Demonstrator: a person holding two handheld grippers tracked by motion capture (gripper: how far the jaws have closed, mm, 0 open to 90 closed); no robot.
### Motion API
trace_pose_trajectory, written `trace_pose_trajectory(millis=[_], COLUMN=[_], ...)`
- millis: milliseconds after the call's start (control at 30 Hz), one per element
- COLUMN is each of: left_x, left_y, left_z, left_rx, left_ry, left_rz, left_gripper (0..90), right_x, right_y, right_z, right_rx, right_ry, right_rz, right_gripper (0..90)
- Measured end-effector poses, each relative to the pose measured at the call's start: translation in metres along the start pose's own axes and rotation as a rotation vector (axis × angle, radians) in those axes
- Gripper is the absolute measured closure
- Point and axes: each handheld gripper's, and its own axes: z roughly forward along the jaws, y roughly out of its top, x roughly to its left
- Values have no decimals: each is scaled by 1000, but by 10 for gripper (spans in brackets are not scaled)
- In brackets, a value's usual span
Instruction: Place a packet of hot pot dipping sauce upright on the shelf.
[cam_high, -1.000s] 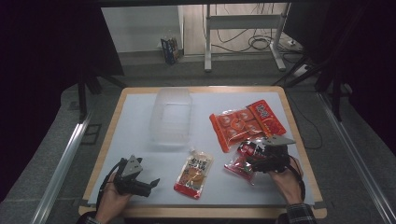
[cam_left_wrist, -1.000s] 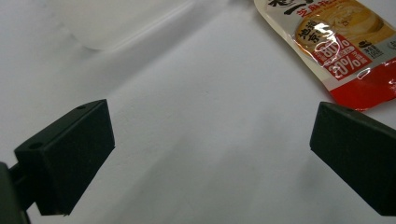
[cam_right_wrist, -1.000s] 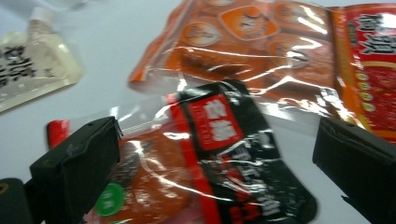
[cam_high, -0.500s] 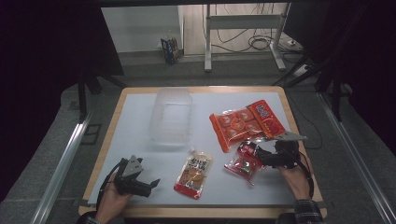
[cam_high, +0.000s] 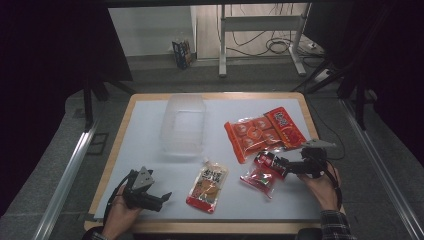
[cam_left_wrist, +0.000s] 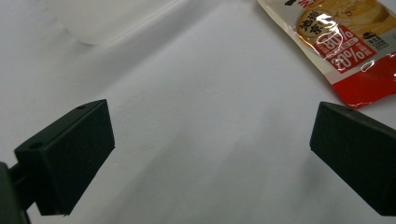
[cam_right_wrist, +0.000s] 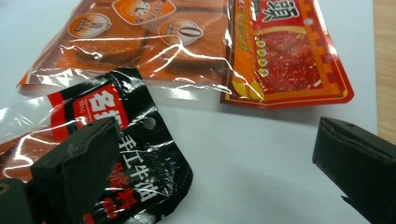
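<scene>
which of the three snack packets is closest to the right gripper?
The black-and-red packet, right at the right gripper. The orange multipack lies farther back; the spouted pouch lies farther left.

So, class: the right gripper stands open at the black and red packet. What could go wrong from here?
1. The right gripper is open with one jaw over the corner of the black and red packet; a corner grip on glossy film may slip.
2. The orange bag lies close beside the packet, so closing could catch or drag it.
3. The left gripper rests open near the pouch and could nudge it.
</scene>
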Motion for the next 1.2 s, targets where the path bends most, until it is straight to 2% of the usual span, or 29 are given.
trace_pose_trajectory(millis=[167, 400, 733, 900, 1200], left_x=[-1, -1, -2, -2, -2], left_y=[0, 0, 0, -1, -1], left_z=[1, 2, 2, 3, 4], left_rx=[5, 13, 16, 20, 28], left_ry=[-4, -1, 3, 4, 9], left_rz=[3, 9, 9, 10, 9], left_gripper=[0, 1, 1, 2, 2], right_x=[-6, -18, -39, -51, -61], right_y=[2, 3, 8, 10, 17], right_z=[4, 12, 30, 35, 47], right_rx=[30, 67, 102, 91, 87], right_ry=[2, -19, -36, -12, 39], right_rz=[14, 19, 52, 90, 93], right_gripper=[33, 101, 106, 95, 102])
